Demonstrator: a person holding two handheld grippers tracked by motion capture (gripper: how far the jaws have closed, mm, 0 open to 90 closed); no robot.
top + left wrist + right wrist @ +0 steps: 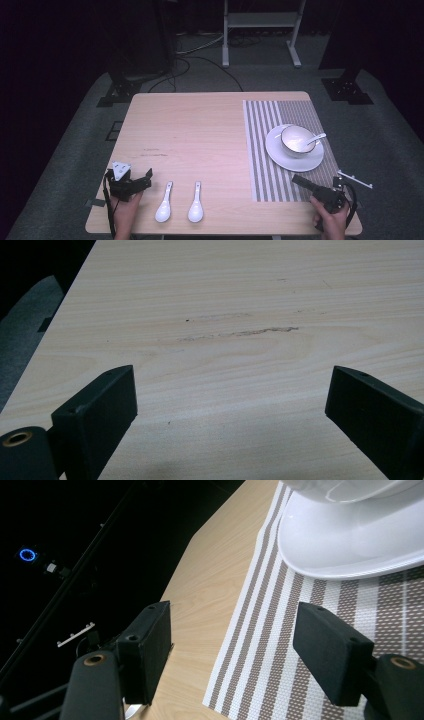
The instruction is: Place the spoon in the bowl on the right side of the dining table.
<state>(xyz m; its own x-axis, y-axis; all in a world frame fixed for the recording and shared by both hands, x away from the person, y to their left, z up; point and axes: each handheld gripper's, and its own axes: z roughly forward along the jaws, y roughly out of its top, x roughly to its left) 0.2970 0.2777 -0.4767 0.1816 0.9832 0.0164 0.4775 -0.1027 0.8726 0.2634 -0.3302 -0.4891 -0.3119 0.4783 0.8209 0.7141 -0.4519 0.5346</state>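
Two white ceramic spoons lie near the table's front edge, one (164,204) left of the other (196,203), bowls toward me. A white bowl (297,140) with a third spoon (316,138) in it stands on a white plate (294,159) on the striped placemat (260,150). My left gripper (142,180) rests at the front left, just left of the spoons, open over bare wood (230,385). My right gripper (303,181) sits at the front right on the placemat's near edge, open (232,625), with the plate (350,545) just ahead of it.
The wooden table (200,130) has a faint scuff mark (240,332) in its middle left. The placemat (280,645) covers the right third. Beyond the table are a white frame stand (260,30), cables on the grey floor and dark stand bases.
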